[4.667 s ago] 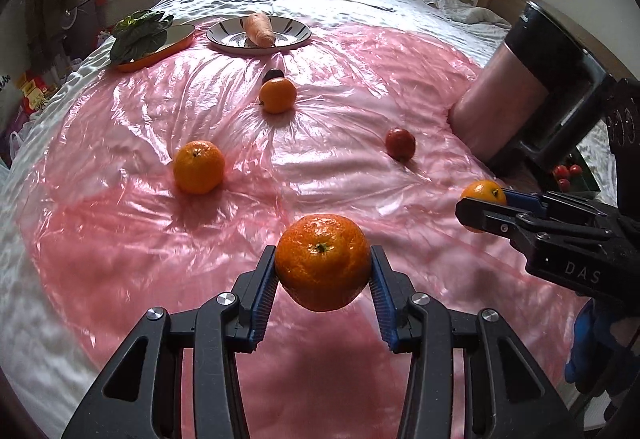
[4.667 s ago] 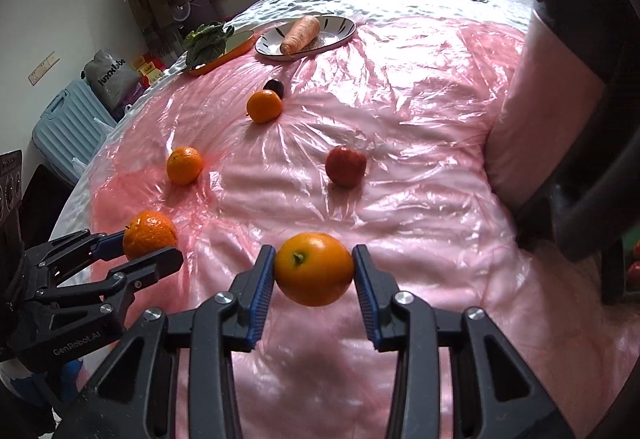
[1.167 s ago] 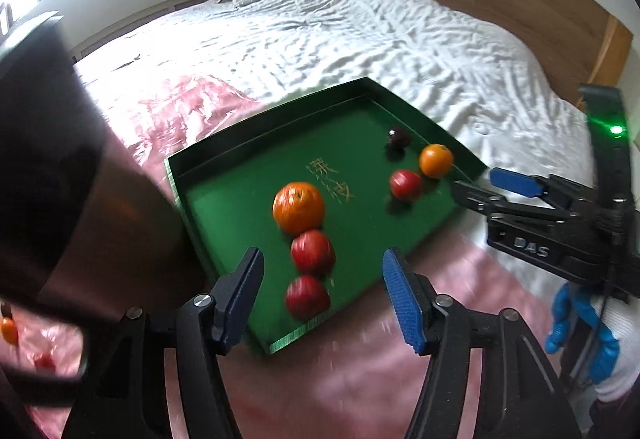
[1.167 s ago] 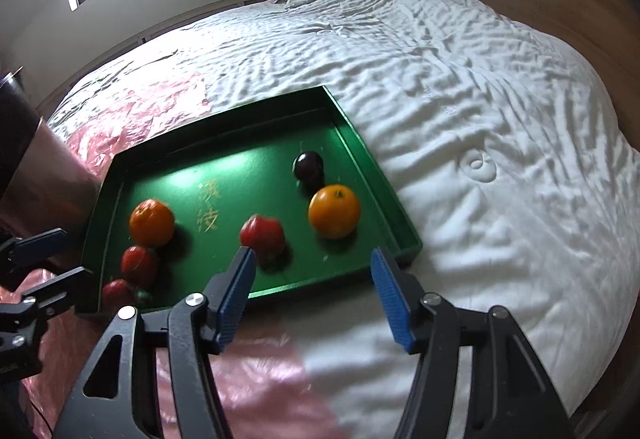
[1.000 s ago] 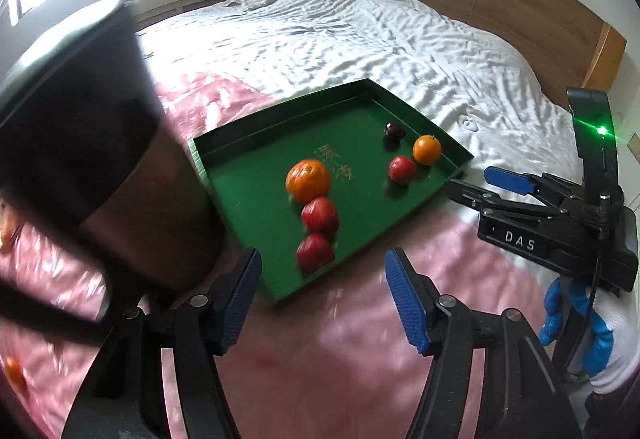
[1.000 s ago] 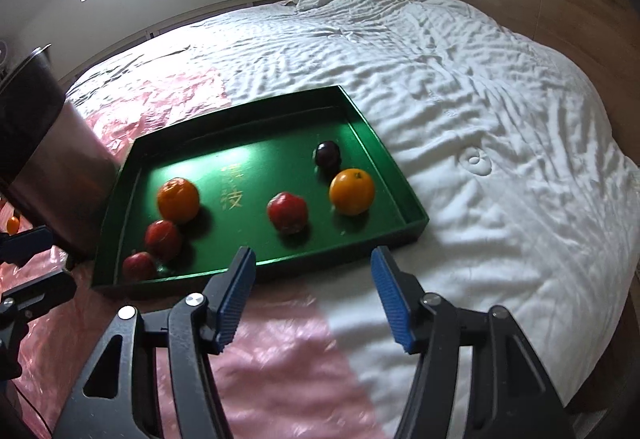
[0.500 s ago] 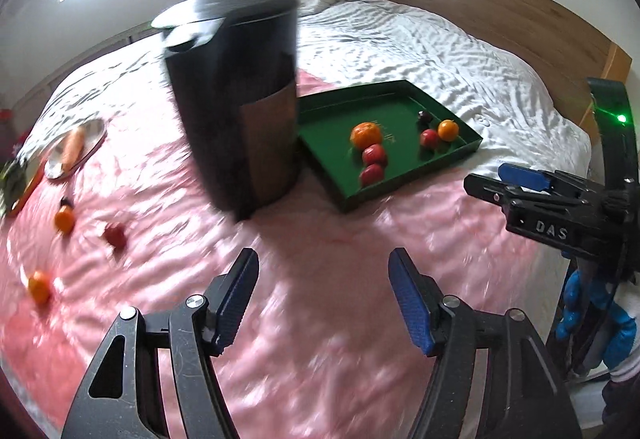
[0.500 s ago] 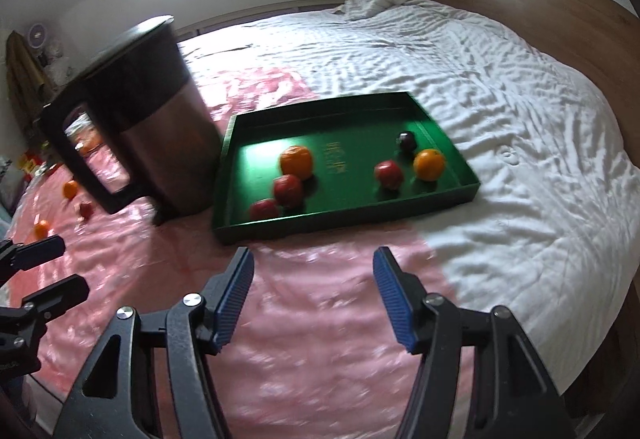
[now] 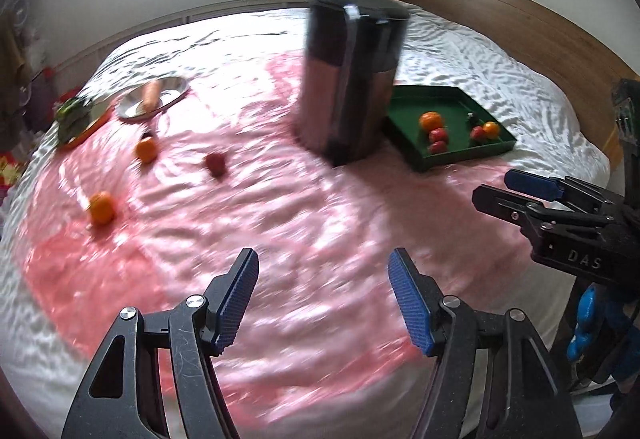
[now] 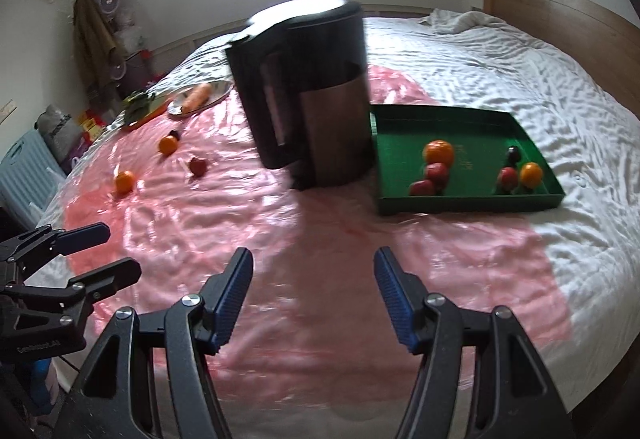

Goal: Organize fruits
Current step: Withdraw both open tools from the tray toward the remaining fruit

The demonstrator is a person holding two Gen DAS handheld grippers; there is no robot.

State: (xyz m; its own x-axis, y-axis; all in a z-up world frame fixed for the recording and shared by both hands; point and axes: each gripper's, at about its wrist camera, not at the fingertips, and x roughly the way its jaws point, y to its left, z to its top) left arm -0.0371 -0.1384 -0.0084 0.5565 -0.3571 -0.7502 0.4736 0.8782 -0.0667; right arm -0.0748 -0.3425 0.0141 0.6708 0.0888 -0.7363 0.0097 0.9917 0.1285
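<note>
A green tray point(image 9: 460, 155) point(image 10: 468, 205) on the bed holds two oranges, several red fruits and a dark plum. On the pink plastic sheet to the left lie two oranges point(image 9: 101, 208) point(image 9: 146, 150), a red fruit point(image 9: 215, 163) and a dark fruit. They also show in the right wrist view: oranges point(image 10: 124, 180) point(image 10: 167, 145), red fruit point(image 10: 198, 166). My left gripper point(image 9: 322, 291) is open and empty above the sheet. My right gripper point(image 10: 313, 289) is open and empty, to its right.
A tall dark bin point(image 9: 352, 79) point(image 10: 308, 95) stands between the tray and the loose fruit. A metal plate with a carrot point(image 9: 150, 101) and an orange plate with greens point(image 9: 76, 119) sit far left. The wooden headboard point(image 9: 520, 27) is behind the tray.
Both grippers let their oranges go into the tray, then pulled back and swung left. The view now takes in the bin and the loose fruit on the sheet.
</note>
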